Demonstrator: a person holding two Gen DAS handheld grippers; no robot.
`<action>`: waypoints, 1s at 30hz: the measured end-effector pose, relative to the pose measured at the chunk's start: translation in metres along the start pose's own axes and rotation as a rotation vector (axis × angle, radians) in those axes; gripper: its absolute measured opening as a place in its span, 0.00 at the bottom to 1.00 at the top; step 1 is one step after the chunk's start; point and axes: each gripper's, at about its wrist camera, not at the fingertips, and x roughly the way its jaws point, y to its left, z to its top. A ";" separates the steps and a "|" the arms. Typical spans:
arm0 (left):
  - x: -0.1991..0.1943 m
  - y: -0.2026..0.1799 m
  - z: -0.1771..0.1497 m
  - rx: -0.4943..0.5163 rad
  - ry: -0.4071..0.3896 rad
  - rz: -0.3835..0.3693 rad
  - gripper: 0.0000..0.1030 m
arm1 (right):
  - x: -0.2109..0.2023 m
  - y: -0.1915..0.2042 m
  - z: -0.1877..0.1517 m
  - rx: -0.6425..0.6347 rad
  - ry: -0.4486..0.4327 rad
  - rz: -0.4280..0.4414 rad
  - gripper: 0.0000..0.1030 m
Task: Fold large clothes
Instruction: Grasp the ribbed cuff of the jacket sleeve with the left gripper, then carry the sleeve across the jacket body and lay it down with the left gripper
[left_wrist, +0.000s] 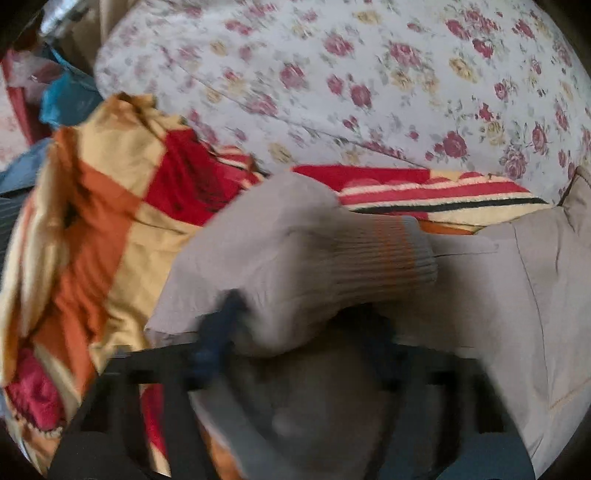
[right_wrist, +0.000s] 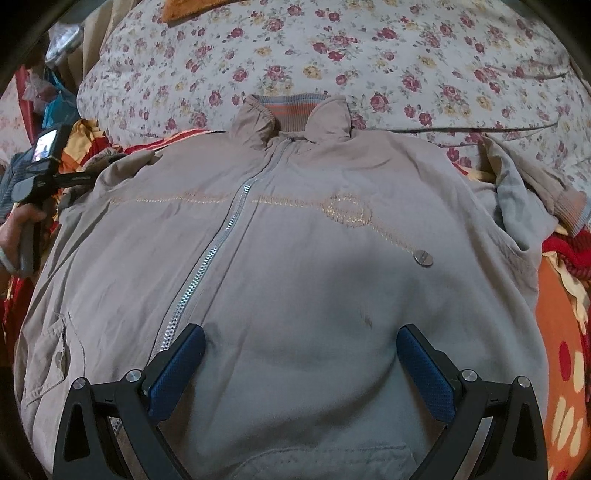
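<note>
Holding the ribbed sleeve cuff (left_wrist: 373, 254) near the bed's left edge, my left hand-held gripper (left_wrist: 221, 332) looks clamped on the fabric, though the wrist view is smeared and I see only one blue pad (left_wrist: 218, 328) clearly. If that bite is shallow, I judge the cuff could slip out as I carry the sleeve across, and it would drop onto the orange and red blanket (left_wrist: 92, 229) instead of the chest.

Further right, the beige jacket (right_wrist: 295, 221) lies front up across the middle of the bed, collar (right_wrist: 291, 114) toward the floral bedsheet (right_wrist: 406, 48), zipper (right_wrist: 207, 266) part open. My right hand-held gripper (right_wrist: 301, 369) hovers wide above the hem, holding nothing. With nothing pinning the body, a left pull may drag the whole jacket sideways and bunch it.

At the right edge the other sleeve (right_wrist: 532, 192) lies crumpled; folding over it would trap creases.
</note>
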 end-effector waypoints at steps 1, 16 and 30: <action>0.000 0.003 0.002 -0.022 0.010 -0.014 0.26 | 0.000 -0.001 0.000 0.001 -0.003 0.001 1.00; -0.191 -0.061 0.021 -0.151 -0.167 -0.548 0.14 | -0.032 -0.017 0.006 0.094 -0.077 0.003 1.00; -0.177 -0.289 -0.048 0.021 0.069 -0.841 0.15 | -0.049 -0.088 0.005 0.334 -0.065 -0.049 1.00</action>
